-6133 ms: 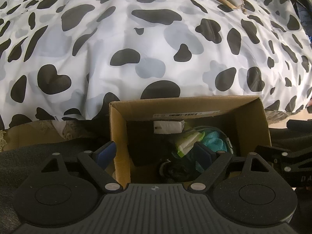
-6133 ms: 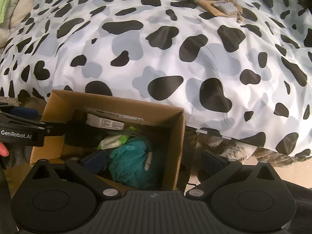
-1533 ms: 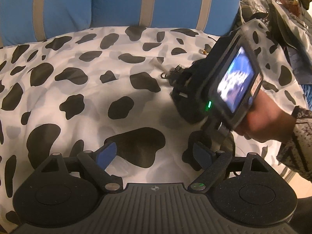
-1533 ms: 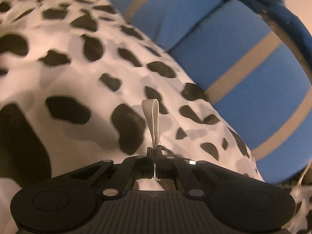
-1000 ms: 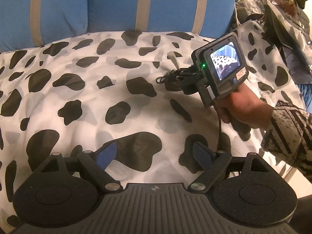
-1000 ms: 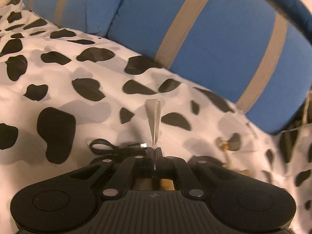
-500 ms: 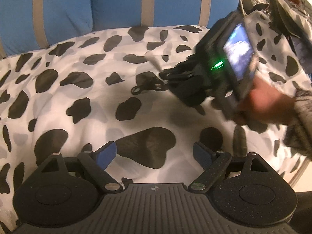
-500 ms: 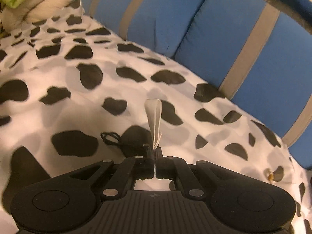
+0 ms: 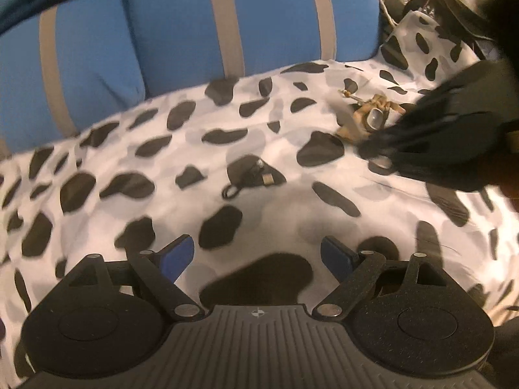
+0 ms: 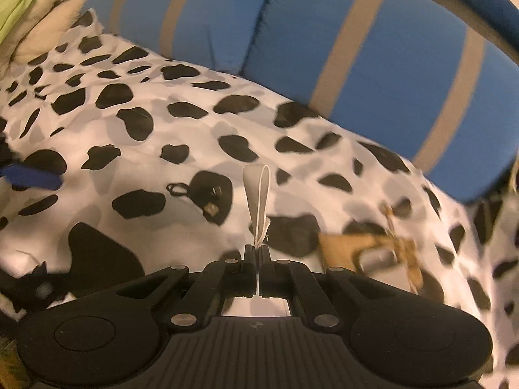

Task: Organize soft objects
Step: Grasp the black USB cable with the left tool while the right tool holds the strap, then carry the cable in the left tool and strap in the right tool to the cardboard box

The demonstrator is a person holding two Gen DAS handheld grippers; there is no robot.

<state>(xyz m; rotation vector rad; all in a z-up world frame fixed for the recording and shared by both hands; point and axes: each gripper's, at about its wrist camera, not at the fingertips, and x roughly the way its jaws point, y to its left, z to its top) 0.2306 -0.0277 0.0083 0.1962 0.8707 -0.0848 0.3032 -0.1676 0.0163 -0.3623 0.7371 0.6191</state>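
Note:
My right gripper (image 10: 256,250) is shut on a thin white ribbon loop (image 10: 257,191) that sticks up past its closed fingertips. What hangs below the jaws is hidden. It hovers over the cow-print duvet (image 10: 181,129). In the left wrist view the right gripper (image 9: 438,136) is a dark blur at the right edge. My left gripper (image 9: 258,254) hangs open over the duvet (image 9: 136,149), with nothing between its blue pads (image 9: 176,256). A brown card with a small grey item tied to it (image 9: 366,120) (image 10: 373,253) lies on the duvet.
A coiled black cable with a plug (image 9: 249,175) (image 10: 207,194) lies mid-duvet. Blue cushions with grey stripes (image 9: 181,32) (image 10: 373,48) stand behind the bed. A fluffy beige and green bundle (image 10: 35,9) sits far left. Dark clutter (image 9: 421,3) fills the far right corner.
The right gripper, still shut on the white loop, has swung right and up. That uncovers the brown card and the cable in the left wrist view. My left gripper dipped and rolled slightly.

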